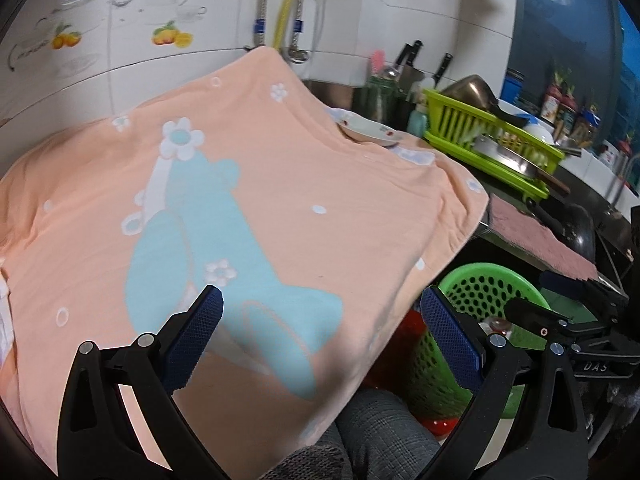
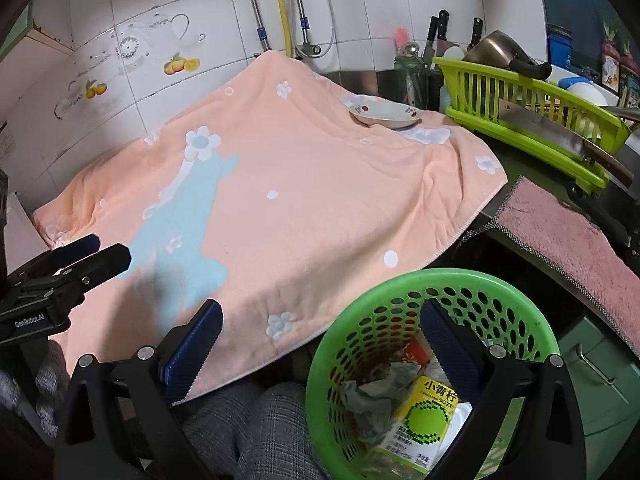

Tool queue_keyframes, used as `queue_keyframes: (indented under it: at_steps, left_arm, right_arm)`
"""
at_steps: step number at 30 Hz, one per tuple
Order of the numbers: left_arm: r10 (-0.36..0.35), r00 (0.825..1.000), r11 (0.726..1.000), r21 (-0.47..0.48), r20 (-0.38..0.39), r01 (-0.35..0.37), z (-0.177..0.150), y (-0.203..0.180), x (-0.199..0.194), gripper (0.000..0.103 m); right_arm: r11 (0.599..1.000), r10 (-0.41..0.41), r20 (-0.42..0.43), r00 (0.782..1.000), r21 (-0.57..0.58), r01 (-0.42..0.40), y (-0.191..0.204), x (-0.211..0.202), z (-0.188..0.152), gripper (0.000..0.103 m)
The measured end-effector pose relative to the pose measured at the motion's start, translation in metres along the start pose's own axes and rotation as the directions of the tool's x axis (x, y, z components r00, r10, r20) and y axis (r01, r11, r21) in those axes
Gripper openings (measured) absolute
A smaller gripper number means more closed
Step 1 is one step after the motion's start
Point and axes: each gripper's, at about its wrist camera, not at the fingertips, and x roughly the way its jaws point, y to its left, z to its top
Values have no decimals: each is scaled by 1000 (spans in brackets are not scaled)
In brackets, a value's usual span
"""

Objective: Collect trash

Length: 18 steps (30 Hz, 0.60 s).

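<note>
Trash already lies in the round green perforated plastic basket [image 2: 436,312], directly under the right tongs [image 2: 322,344]: a crumpled grey-white paper wad [image 2: 368,398], a flattened yellow-and-green drink carton [image 2: 426,412], and some clear plastic beneath them. The right tongs hang above the basket mouth with their blue-padded fingers wide apart and nothing between them, which reads as the drop step just finished or an idle hover. The left tongs [image 1: 320,332] are likewise spread and empty, poised over the near edge of the peach terry towel with a pale blue figure and white flowers [image 1: 280,184] that covers the counter.

Ahead of both tongs the towel looks bare of litter. The only thing on it is a shallow white ceramic dish with small red marks [image 2: 384,114] at the far right corner, and whether that counts as trash cannot be told. Beyond it stand a lime-green slatted plastic dish rack [image 2: 532,92] and, to the right, a pink fuzzy cloth [image 2: 572,232].

By my judgement the collecting is near its end. The next move calls for scanning the counter and floor for leftover scraps, or else withdrawing both tongs.
</note>
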Motion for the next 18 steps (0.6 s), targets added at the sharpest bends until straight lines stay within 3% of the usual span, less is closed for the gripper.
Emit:
queue_keyframes:
  at_steps: [8,18]
  left_arm:
    - [60,998,998,-27,26,-60,-1,11,-6,98]
    - [79,996,996,-43,44,-77,0,14,-10,98]
  right_arm:
    - [1000,-1,8,1000,18,1,9,2,1,96]
    - [1000,-25,29,999,10,25,12,-4,1,96]
